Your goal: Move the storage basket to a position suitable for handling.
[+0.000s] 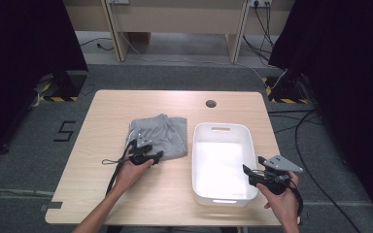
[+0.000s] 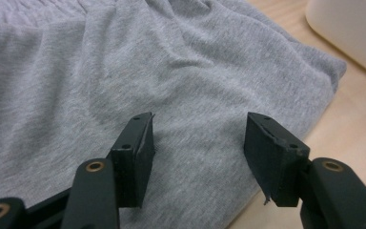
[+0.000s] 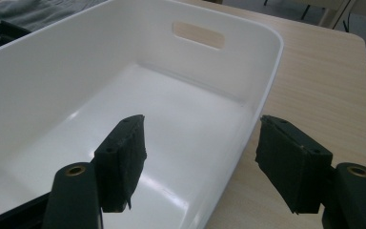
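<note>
Grey jersey cloth (image 2: 162, 81), folded, lying on the wooden table (image 1: 141, 104) just beside the white bin (image 1: 222, 167), at nine o'clock of it. Left gripper (image 2: 198, 138) poised over the near edge of the fold, jaws spread wide and empty, cloth between them but not yet pinched. Right gripper (image 3: 200, 157) likewise released, jaws parted astride the bin's near right wall toward five o'clock, one inside, one outside, holding nothing.

Risks, judged from here:
- Closing too shallow and catching a single top layer, so the fold peels open on the lift and trails over the table.
- Closing too low and scraping the tabletop, bunching the fabric instead of gripping it.
- Dragging the bundle toward three o'clock against the bin wall, snagging on the rim or nudging the bin away.
- Light plastic bin sliding or tipping if the right jaws clamp the wall off-square.
</note>
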The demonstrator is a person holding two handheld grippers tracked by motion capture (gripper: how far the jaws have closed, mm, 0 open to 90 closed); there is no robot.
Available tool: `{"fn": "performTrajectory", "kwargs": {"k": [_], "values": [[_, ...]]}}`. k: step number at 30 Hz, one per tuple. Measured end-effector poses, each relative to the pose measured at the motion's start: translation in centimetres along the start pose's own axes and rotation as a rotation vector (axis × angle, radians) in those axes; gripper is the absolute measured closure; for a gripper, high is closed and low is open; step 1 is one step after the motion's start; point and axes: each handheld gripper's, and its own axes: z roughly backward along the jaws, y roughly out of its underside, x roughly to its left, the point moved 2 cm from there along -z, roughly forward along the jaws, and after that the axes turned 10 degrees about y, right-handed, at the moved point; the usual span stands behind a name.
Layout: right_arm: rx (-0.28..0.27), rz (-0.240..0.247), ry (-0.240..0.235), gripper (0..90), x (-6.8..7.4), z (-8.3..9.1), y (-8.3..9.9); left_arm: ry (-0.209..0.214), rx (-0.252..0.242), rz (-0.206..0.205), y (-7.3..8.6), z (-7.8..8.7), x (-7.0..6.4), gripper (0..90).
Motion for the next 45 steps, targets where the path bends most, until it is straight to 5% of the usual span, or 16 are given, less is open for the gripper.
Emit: {"fn": "performTrajectory", "kwargs": {"k": [15,28,34,42,45], "values": [[0.003,0.013,-0.009,34.1,0.9,0.0,-0.2,0.041,-0.027,-0.028,6.5,7.4,-2.3,42.9],[0.019,0.000,0.028,32.6,1.1,0.7,0.4,0.103,0.013,-0.026,8.8,10.3,-4.8,39.4],[0.056,-0.012,0.037,34.5,1.1,0.8,1.0,0.138,-0.026,0.015,8.5,11.2,-5.3,32.9],[0.103,0.004,0.045,48.1,0.8,0.5,1.2,0.139,-0.090,-0.066,5.5,11.6,-6.2,29.6],[0.124,0.026,0.041,62.1,0.4,-0.5,1.5,0.160,-0.082,-0.091,4.4,10.8,-6.8,29.4]]}}
